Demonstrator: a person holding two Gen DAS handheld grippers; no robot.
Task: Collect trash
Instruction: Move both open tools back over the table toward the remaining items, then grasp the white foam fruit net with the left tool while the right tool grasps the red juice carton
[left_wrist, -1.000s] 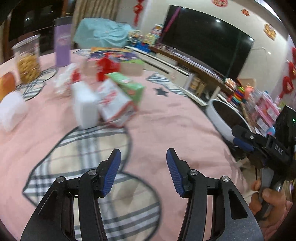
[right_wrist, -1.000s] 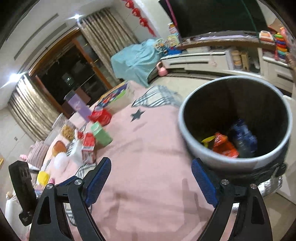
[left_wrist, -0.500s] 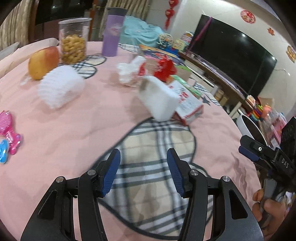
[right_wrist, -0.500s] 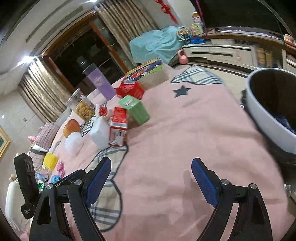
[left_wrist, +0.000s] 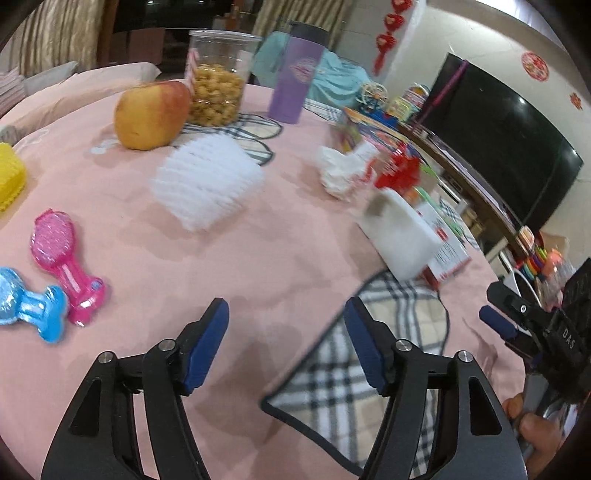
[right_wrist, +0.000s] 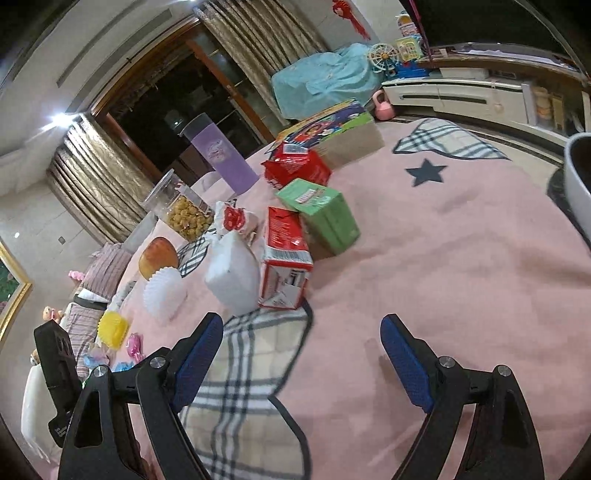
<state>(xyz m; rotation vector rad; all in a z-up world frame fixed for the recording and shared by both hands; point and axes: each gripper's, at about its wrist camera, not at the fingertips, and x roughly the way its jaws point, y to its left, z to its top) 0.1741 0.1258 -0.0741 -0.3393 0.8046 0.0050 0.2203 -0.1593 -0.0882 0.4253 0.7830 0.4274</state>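
My left gripper (left_wrist: 288, 317) is open and empty above the pink tablecloth (left_wrist: 258, 266). A white foam fruit net (left_wrist: 208, 181) lies ahead of it, a crumpled white wrapper (left_wrist: 338, 173) further right. My right gripper (right_wrist: 301, 343) is open and empty, low over the cloth. Ahead of it stand a white pack (right_wrist: 234, 275), a red-and-white carton (right_wrist: 284, 258), a green carton (right_wrist: 319, 214) and a red bag (right_wrist: 295, 166). The white pack (left_wrist: 400, 236) and the carton (left_wrist: 445, 251) show in the left wrist view too. The grey trash bin (right_wrist: 578, 184) shows its rim at the right edge.
An apple (left_wrist: 151, 112), a snack jar (left_wrist: 219, 92) and a purple tumbler (left_wrist: 297, 79) stand at the back. Pink (left_wrist: 64, 258) and blue (left_wrist: 26, 302) toy brushes and a yellow foam net (left_wrist: 9, 177) lie at left. A colourful box (right_wrist: 332, 127) sits behind the cartons.
Both grippers have swung left, away from the bin. The bin has slid to the right edge of the right wrist view. The foam net and toy brushes have come into the left wrist view.
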